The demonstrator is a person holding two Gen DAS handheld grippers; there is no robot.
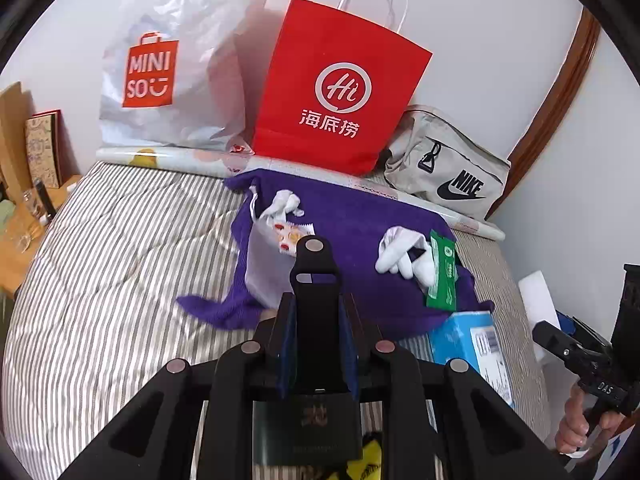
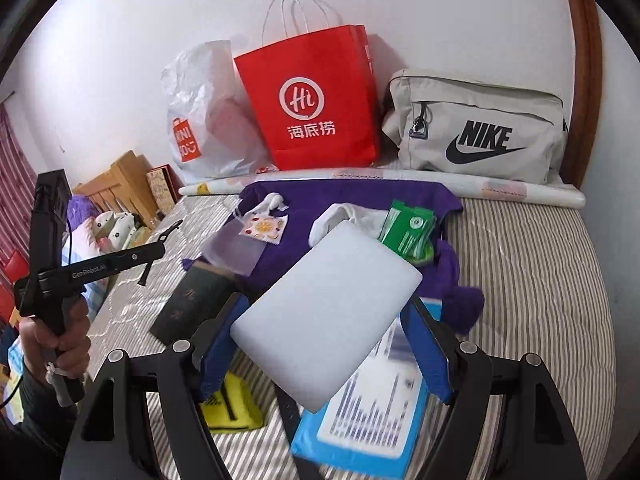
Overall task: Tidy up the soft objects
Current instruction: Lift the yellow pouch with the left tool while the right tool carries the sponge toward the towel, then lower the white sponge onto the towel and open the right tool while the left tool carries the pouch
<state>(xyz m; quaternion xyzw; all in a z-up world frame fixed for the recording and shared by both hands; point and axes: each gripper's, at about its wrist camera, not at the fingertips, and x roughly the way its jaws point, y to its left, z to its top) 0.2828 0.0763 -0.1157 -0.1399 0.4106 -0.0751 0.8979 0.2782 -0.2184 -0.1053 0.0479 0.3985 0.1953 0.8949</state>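
My right claw pinches the white foam block, its long axis slanting toward the purple cloth just ahead, while my left claw, nearer that cloth's left edge, clamps a dark booklet.

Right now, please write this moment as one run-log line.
left claw: shut on black flat piece | right claw: shut on white foam block | scene: socks and green packet on purple cloth
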